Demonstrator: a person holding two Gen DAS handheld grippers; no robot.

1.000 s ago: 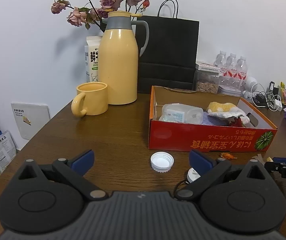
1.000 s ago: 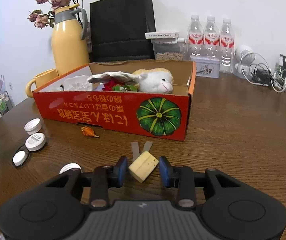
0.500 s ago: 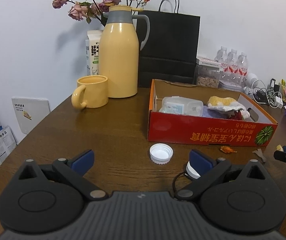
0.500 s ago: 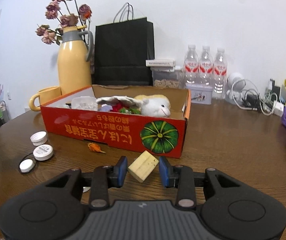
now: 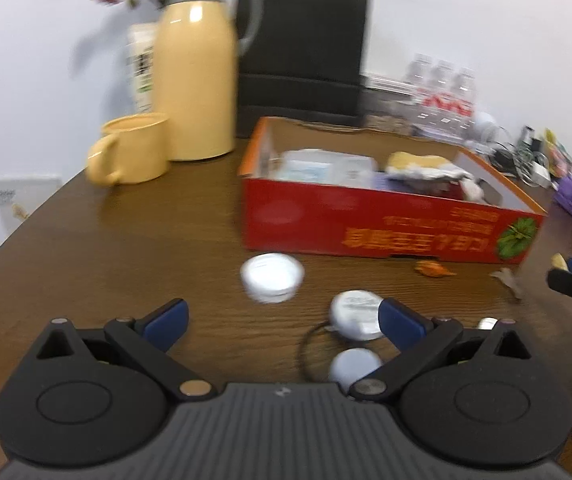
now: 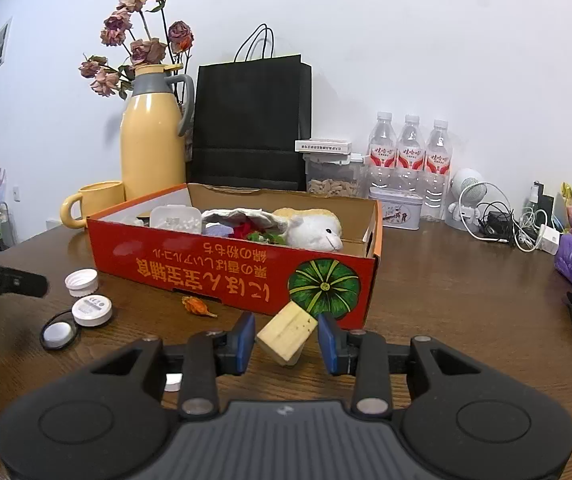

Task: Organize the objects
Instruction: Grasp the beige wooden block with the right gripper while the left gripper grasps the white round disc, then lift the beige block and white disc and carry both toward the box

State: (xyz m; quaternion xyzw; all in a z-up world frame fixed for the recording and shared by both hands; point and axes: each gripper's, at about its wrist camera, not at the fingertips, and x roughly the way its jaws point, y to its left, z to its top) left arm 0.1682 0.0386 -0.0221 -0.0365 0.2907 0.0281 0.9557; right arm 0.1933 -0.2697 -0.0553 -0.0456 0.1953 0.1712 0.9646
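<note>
while the left wrist view is blurred throughout, the left gripper (image 5: 284, 316) is seen with jaws spread wide above the table (image 5: 134, 240), nothing between them, near a white cap (image 5: 272, 277). a tilted wooden block (image 6: 287, 333) is clamped by the right gripper (image 6: 286, 338) before the red box (image 6: 222, 276), whose contents are partly hidden by its wall.

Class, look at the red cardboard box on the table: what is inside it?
Inside the red cardboard box: a plush sheep, a clear plastic container, crumpled white fabric and something red and green. The near wall hides whatever lies beneath them.
</note>
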